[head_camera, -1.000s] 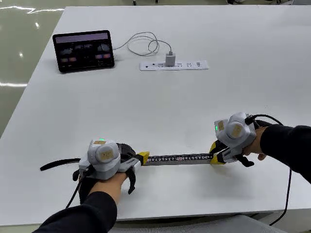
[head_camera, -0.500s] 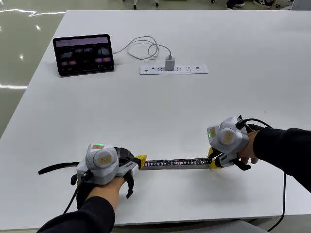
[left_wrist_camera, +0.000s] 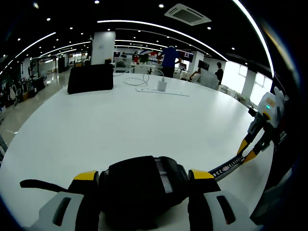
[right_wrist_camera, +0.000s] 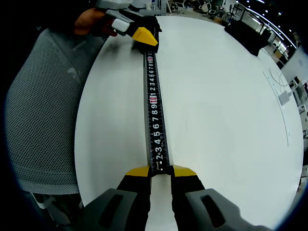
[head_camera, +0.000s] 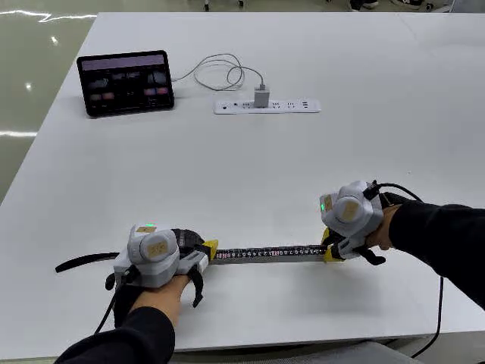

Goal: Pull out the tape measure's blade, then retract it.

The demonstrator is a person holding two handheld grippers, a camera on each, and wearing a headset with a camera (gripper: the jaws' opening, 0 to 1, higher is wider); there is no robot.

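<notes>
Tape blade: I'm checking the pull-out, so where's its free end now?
Head view, lower right: pinched in the right tongs, near the table's front edge, the blade running left to the case.

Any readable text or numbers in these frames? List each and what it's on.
"2 3 4 5 6 7 8 9", then "1" to "9" again: on the tape blade, right gripper view.
Red-boxed mark between the runs: too small to read.
Tablet screen: blurred, unreadable.
Power strip: nothing legible.
</notes>
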